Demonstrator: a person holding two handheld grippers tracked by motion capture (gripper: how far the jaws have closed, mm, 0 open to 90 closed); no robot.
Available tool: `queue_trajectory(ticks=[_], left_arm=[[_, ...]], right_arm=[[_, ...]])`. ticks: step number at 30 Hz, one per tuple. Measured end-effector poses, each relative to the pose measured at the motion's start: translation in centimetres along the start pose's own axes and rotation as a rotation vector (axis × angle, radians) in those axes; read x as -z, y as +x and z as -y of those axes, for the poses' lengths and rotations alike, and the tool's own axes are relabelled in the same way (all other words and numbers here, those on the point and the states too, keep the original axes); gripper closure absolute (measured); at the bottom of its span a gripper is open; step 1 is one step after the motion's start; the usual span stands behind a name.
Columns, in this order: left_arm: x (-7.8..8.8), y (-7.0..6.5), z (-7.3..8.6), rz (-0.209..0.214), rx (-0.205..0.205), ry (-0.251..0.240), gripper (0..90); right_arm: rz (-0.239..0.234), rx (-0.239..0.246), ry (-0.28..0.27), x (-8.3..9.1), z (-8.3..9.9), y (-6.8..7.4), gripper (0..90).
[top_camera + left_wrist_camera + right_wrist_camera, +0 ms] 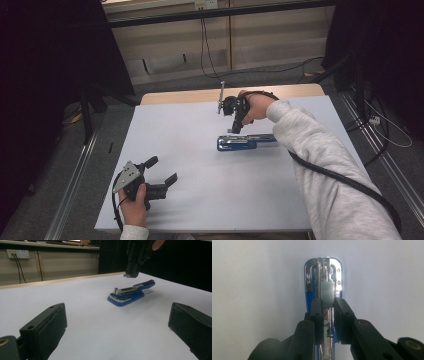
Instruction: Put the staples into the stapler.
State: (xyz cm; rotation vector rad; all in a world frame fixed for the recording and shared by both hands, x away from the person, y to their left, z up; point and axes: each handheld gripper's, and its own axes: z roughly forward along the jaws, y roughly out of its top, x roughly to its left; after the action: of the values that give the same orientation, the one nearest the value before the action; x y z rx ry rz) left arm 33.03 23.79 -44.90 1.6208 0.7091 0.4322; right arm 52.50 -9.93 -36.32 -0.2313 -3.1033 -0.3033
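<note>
A blue stapler (245,142) lies opened flat on the white table (200,200), right of the middle, with its metal staple channel (323,267) facing up. My right gripper (235,129) points down just over the stapler's left end. Its jaws are shut on a short grey strip of staples (327,293), held above the channel. From the left gripper view the stapler (130,293) sits ahead with the right gripper (131,275) hanging over it. My left gripper (162,175) rests near the table's front left, open, with nothing between its fingers (45,327).
A wooden strip (200,95) borders the table's far side. Cables (205,45) run down the back wall and across the floor on the right. A wall socket (17,253) sits on the back wall. Dark curtains hang on both sides.
</note>
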Motion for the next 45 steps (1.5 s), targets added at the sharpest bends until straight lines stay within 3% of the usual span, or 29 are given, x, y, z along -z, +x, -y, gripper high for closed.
queue_trajectory(ticks=[9,34,45], left_arm=[[0.1,-0.1,0.0,0.006,0.013,-0.002,1.9],[0.2,0.0,0.0,0.000,0.004,0.002,2.1],[0.1,-0.1,0.0,0.001,0.010,0.003,2.1]], right_arm=[[0.005,-0.007,-0.012,-0.1,-0.4,-0.1,78.5],[-0.004,-0.002,-0.019,-0.7,-2.6,-0.1,78.4],[0.004,-0.009,-0.031,-0.7,-2.4,-0.2,78.4]])
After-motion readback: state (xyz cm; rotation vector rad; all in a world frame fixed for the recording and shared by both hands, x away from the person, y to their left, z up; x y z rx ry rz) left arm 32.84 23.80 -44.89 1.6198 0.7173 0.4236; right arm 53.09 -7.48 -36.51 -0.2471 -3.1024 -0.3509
